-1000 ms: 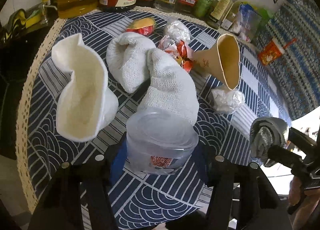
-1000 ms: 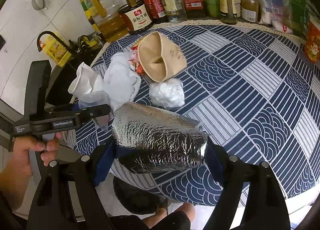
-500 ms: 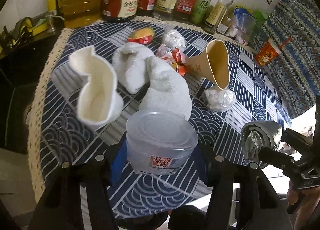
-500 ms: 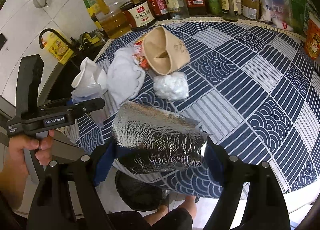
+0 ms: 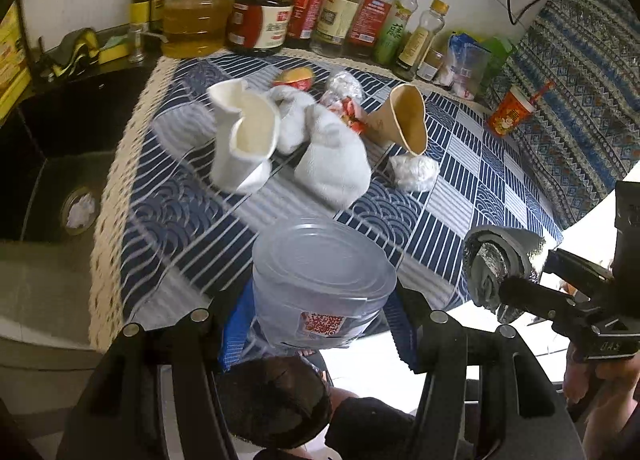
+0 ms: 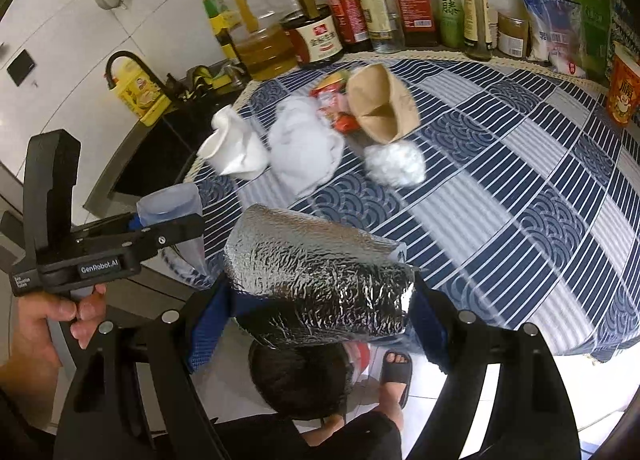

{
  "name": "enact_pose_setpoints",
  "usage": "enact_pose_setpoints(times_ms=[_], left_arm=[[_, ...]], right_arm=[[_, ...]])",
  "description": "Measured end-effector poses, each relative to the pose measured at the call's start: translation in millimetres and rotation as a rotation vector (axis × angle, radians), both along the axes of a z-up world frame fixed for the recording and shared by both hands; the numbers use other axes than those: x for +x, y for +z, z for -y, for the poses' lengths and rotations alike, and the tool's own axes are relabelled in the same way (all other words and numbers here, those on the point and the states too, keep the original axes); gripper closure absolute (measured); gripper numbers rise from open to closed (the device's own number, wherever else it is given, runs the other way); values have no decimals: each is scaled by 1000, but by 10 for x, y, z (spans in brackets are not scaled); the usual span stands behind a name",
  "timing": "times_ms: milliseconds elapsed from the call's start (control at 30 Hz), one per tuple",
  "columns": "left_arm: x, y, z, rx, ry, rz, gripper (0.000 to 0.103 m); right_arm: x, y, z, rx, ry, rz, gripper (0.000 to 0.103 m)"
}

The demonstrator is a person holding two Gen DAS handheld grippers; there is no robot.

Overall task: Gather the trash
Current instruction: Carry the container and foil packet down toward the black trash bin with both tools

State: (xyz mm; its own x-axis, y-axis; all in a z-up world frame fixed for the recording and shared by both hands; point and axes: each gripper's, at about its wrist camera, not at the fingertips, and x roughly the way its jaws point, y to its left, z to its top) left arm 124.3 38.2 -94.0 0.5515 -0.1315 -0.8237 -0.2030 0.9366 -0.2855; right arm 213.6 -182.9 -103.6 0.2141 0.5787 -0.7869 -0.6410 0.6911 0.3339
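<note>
Over the table's near edge, your left gripper point(image 5: 320, 320) clamps a clear plastic tub point(image 5: 320, 292) with a red label; your right gripper point(image 6: 320, 304) grips a crinkled foil pouch point(image 6: 316, 280). Since a second ago both have drawn back from the patterned tablecloth point(image 6: 520, 187), exposing a black bin point(image 5: 276, 400) below.

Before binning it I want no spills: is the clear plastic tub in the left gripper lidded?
Lidded: a clear lid covers the clear plastic tub. Whether anything is inside, cannot tell.
</note>
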Motion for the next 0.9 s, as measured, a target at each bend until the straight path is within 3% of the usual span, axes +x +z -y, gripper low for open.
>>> enact_pose_setpoints(times_ms=[467, 900], left_arm=[[-935, -212, -124, -48, 72, -15, 46], [-1405, -717, -167, -113, 128, -116, 46]], right_arm=[[-805, -150, -202, -22, 54, -14, 23], [-1084, -628, -419, -93, 90, -144, 23]])
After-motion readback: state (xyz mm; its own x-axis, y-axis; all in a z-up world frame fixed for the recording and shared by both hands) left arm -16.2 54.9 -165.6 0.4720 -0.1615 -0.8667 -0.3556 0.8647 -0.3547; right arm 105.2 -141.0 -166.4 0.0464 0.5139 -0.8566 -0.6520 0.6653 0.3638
